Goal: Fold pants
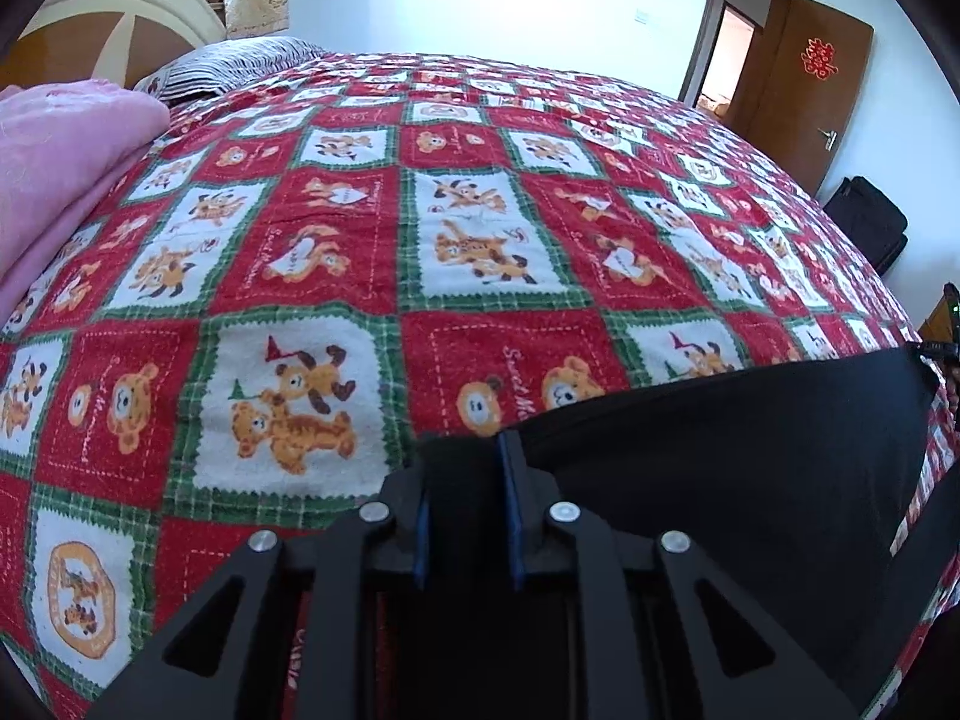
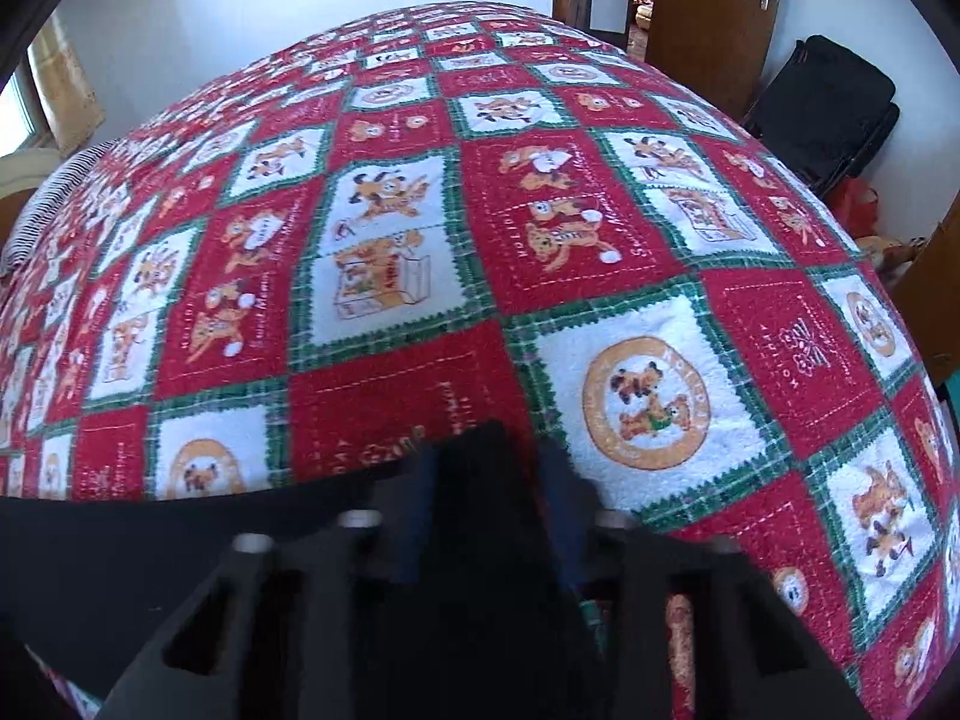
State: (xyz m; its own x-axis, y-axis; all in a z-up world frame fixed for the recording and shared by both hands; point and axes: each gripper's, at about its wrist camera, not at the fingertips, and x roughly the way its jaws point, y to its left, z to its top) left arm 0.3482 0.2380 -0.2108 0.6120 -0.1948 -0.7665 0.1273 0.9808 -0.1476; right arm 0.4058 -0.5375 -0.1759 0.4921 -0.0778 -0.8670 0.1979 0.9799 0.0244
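The black pants (image 1: 750, 438) hang stretched between my two grippers above the bed, their top edge taut. My left gripper (image 1: 465, 450) is shut on the pants' left corner, black cloth pinched between its blue-padded fingers. In the right wrist view the pants (image 2: 150, 540) spread to the left, and my right gripper (image 2: 489, 468) is shut on their right corner, cloth filling the gap between the fingers. The lower part of the pants is hidden below both cameras.
A red, white and green bear-patterned bedspread (image 1: 480, 228) covers the bed. A folded pink blanket (image 1: 66, 168) and striped pillow (image 1: 240, 63) lie at the far left. A brown door (image 1: 810, 84) and a black bag (image 2: 822, 114) stand beyond the bed's far right.
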